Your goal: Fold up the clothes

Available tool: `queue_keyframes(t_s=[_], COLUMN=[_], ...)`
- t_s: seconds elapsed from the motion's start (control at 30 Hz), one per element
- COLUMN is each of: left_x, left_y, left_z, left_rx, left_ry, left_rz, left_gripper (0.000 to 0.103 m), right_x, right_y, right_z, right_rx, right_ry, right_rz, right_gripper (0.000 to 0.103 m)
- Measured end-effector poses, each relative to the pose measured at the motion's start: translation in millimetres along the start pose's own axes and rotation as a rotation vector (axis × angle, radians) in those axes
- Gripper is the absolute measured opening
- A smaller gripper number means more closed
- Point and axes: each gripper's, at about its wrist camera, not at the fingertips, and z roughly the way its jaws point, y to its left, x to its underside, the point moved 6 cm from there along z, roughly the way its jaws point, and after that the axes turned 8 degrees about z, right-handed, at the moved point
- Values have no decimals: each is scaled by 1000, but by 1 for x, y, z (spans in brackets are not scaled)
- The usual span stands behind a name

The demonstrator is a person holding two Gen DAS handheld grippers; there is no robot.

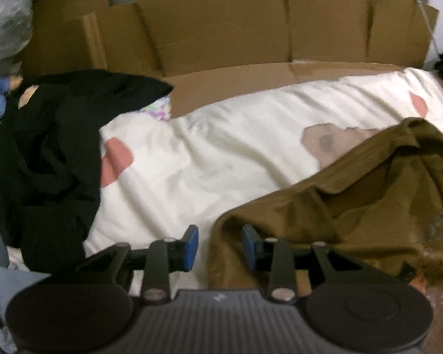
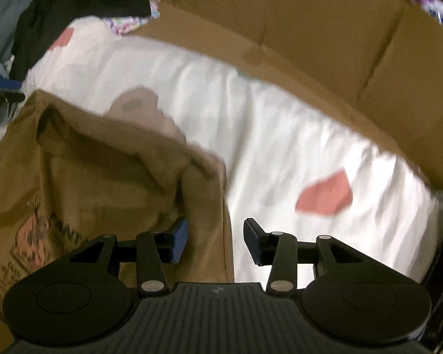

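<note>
A white bedsheet printed with pink patches covers the near surface; flattened brown cardboard stands along its far edge, crumpled clear plastic at far left.

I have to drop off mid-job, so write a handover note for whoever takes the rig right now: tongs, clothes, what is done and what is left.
Left tongs: open, holding nothing, over the near left edge of the brown T-shirt.
Right tongs: open, holding nothing, over the shirt's right edge.
The brown T-shirt lies rumpled on the white sheet, print side up in the right wrist view.
The black garment is heaped at the sheet's left end, unfolded.
Done: no finished fold shows.
Left: flatten and fold the brown T-shirt, then the black garment.
</note>
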Motion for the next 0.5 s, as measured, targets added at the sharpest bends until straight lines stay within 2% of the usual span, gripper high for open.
queue_keyframes(t_s=[0.13, 0.3, 0.5], left_x=[-8, -13, -13], left_y=[-19, -39, -39], left_z=[2, 7, 8], left_rx=[12, 21, 7], left_ry=[-10, -16, -13], left_rz=[6, 6, 18], left_gripper=[35, 35, 35], right_x=[24, 53, 62], right_y=[-17, -42, -51], right_z=[6, 19, 15], right_rx=[-27, -96, -209], right_ry=[28, 64, 54], right_rz=[65, 229, 314], right_gripper=[49, 49, 47])
